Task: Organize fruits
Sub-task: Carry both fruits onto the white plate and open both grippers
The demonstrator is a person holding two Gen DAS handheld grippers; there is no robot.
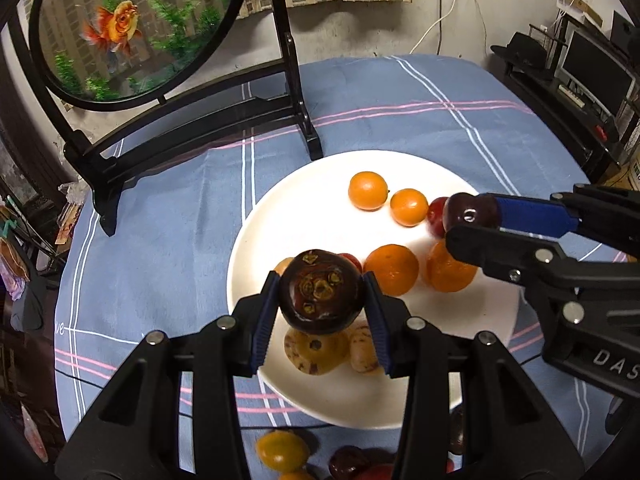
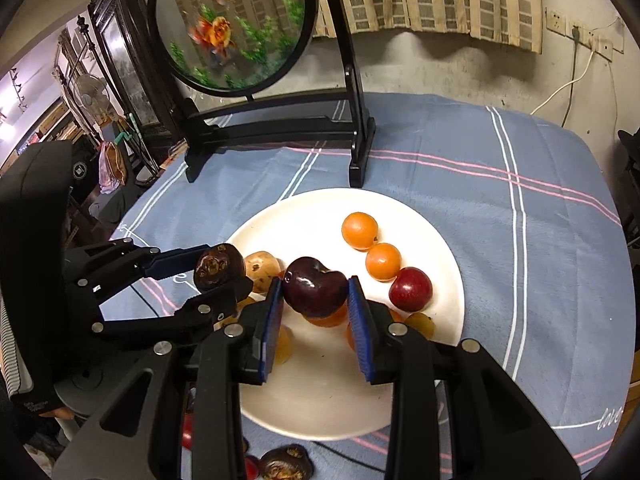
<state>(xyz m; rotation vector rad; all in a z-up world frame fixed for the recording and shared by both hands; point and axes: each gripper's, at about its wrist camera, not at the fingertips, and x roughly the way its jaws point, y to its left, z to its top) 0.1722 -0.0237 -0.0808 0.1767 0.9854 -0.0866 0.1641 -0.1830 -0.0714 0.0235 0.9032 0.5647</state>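
Note:
My left gripper (image 1: 322,298) is shut on a dark brown mangosteen (image 1: 320,292) and holds it above the near left part of the white plate (image 1: 304,196). My right gripper (image 2: 316,300) is shut on a dark purple plum (image 2: 316,286) above the plate's (image 2: 320,396) middle. On the plate lie several orange fruits (image 1: 368,191), a red fruit (image 2: 411,289) and yellow speckled fruits (image 1: 316,354). The right gripper also shows in the left wrist view (image 1: 472,216), and the left gripper shows in the right wrist view (image 2: 220,268).
A round goldfish screen on a black stand (image 1: 192,120) stands behind the plate on the blue checked tablecloth (image 1: 400,92). Loose fruits lie on the cloth at the near edge: a yellow one (image 1: 282,450), dark ones (image 1: 348,462) and another mangosteen (image 2: 286,464).

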